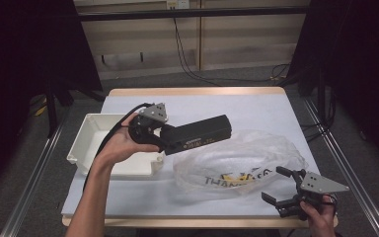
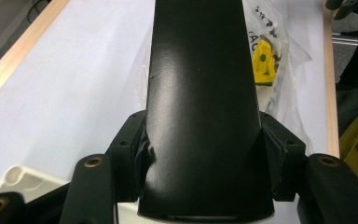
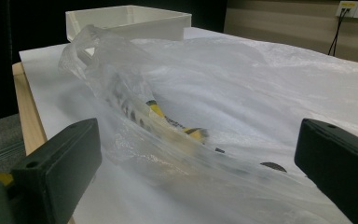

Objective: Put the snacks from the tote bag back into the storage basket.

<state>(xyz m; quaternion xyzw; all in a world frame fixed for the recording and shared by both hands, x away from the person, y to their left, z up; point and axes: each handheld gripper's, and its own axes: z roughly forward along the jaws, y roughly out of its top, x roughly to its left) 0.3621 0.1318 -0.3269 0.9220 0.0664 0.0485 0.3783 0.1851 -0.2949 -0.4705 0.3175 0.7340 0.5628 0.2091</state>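
Long black box (image 1: 197, 134) held level above the table; clear plastic bag (image 1: 237, 160) just beside.

On the clear plastic bag (image 1: 239, 160) you can read dark letters "THAN", then a yellow and black mark; the letters after it are creased and unclear. Up and left of that print, the long black box (image 1: 197, 134) carries a small line of pale lettering on its side, too small to read.

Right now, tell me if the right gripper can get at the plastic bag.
Probably yes: the right gripper is open beside the plastic bag, with nothing between its fingers and the film.
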